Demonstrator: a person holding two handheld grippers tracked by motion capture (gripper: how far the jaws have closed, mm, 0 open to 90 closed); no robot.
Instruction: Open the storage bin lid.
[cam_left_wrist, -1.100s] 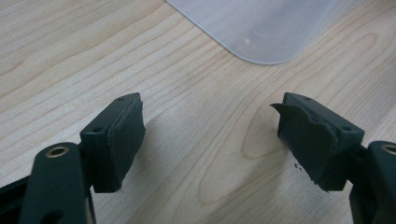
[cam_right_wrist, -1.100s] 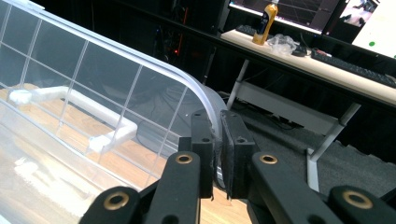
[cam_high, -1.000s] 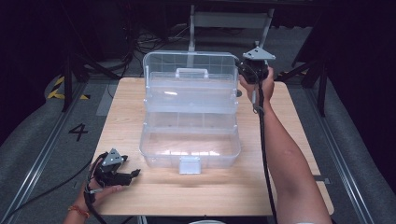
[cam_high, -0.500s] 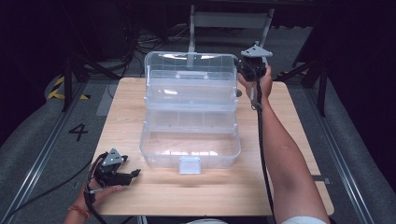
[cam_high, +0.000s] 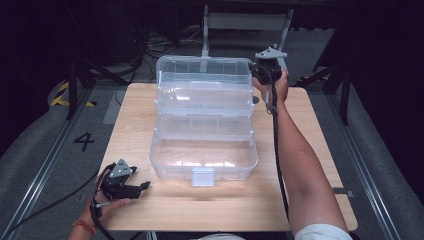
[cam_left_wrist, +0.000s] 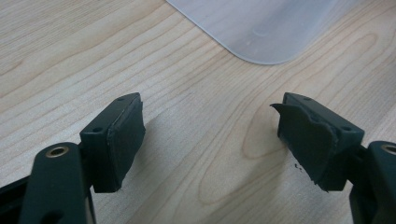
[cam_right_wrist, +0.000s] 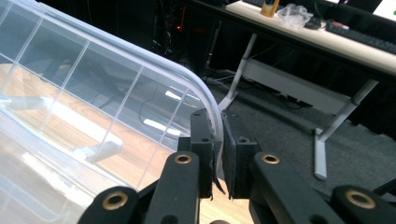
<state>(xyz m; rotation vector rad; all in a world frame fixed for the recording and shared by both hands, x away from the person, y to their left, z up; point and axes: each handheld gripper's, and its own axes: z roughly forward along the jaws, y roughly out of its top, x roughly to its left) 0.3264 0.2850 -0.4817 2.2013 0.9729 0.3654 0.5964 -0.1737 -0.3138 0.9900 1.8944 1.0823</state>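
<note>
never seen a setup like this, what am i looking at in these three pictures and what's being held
A person sits at a wooden table with a hand-held gripper in each hand; no robot arm is involved. One picture comes from a camera above, looking down. The other two come from cameras riding on the grippers, looking along their black jaws. On the table stands a clear plastic box with its lid swung up. The right gripper is shut on the lid's rim at its far right corner. The left gripper rests near the table's front left corner, jaws open, holding nothing, with just a corner of the box ahead.
</note>
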